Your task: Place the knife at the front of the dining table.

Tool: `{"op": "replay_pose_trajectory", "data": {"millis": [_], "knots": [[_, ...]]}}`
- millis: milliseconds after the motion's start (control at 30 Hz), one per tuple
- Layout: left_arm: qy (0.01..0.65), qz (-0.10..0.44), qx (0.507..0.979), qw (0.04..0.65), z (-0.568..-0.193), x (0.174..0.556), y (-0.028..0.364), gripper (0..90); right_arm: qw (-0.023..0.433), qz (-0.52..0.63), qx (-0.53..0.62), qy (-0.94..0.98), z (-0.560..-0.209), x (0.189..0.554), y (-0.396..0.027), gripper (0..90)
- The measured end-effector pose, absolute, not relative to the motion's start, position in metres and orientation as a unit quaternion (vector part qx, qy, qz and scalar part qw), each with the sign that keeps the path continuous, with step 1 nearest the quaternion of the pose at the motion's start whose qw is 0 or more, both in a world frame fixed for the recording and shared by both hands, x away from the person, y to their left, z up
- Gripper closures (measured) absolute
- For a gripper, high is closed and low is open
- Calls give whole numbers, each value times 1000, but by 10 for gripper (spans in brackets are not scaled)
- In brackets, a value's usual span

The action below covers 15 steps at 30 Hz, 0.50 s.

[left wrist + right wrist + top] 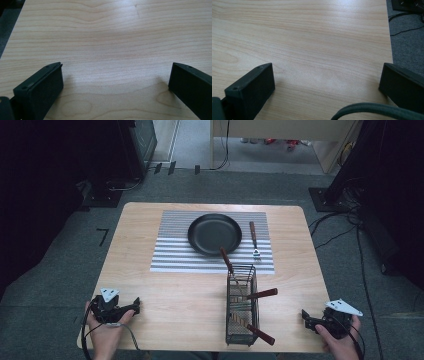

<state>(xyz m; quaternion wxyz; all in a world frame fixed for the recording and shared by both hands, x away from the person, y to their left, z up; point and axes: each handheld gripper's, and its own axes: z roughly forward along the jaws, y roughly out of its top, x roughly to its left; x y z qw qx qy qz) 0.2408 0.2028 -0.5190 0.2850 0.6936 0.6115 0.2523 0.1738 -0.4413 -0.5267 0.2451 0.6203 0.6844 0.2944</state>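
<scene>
**Both grippers parked, empty — cutlery basket sits nearer the right one**

Table (165, 300): pale wood, bare grain under both tools. Striped mat (170, 255) at the far middle, well ahead of either gripper, carrying a black pan (214, 233) and, just right of it, a fork (254, 239) with a brown handle, lying lengthwise away from the person, tines toward the near side.

Basket (241, 306): wire, long axis running near-to-far, placed between the grippers but off-centre. It lies to the left of the right gripper (314, 321) and slightly ahead, near; from the left gripper (131, 307) it lies to the right, well apart. Judgement: the right hand has the shorter reach. Three brown-handled utensils (261, 294) stick out of it — two handles point right, toward the right gripper, one leans up and away toward the pan. Their working ends are buried in the wire; cannot tell what each one is.

Left gripper, own view (115, 75): jaws spread wide, nothing between them, resting low over the wood at the near left corner.

Right gripper, own view (327, 75): jaws likewise released and empty, at the near right edge; its cable (372, 108) curls across the foreground.

Writing: no brand or label readable on any item. A dark mark on the floor (103, 236) left of the table resembles a "7".
</scene>
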Motion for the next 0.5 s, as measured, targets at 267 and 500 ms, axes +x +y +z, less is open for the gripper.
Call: {"op": "replay_pose_trajectory", "data": {"millis": [267,500], "knots": [[613,252,686,301,-506,237,198,0,245,294,620,684,-527,174,-441,0],[580,262,703,316,-483,240,170,0,245,294,620,684,-527,174,-441,0]]}}
